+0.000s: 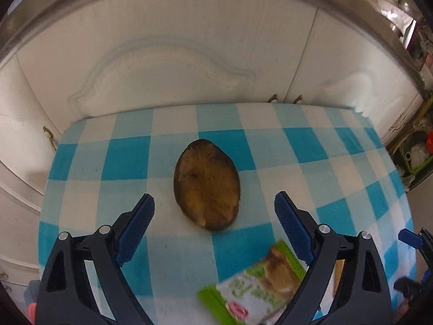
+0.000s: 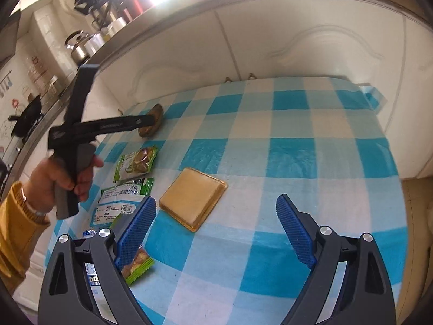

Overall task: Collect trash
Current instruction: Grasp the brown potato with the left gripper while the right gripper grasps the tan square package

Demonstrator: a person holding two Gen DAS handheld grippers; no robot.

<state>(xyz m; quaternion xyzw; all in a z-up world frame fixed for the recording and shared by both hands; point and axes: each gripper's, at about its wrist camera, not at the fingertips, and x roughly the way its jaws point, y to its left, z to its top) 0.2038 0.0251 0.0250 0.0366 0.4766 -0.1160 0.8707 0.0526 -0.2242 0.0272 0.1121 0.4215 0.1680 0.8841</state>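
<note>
We are at the reach step of collecting trash: nothing is picked up yet. Our left gripper [image 1: 213, 211] hangs tilted down over the counter with the blue-and-white checked cloth [image 1: 311, 140], its jaws spread wide and empty. The brown, oval, flattish scrap [image 1: 207, 184], perhaps a peel or a slice, lies just ahead of the jaws and between their lines, not touched by either blue ribbed pad. A green-and-white printed snack wrapper [image 1: 259, 284] lies below the right-hand jaw, nearer the camera. We judge the next move to be a short push forward and down so the pads straddle the scrap, then a close. Our right gripper [image 2: 216, 211] also stands wide and empty, angled down, with a flat tan square plastic tray [image 2: 193, 197] just ahead, nearer its left-hand jaw. In that view the person's left hand [image 2: 63, 181], in a mustard sleeve, grips the other tool's handle.
</note>
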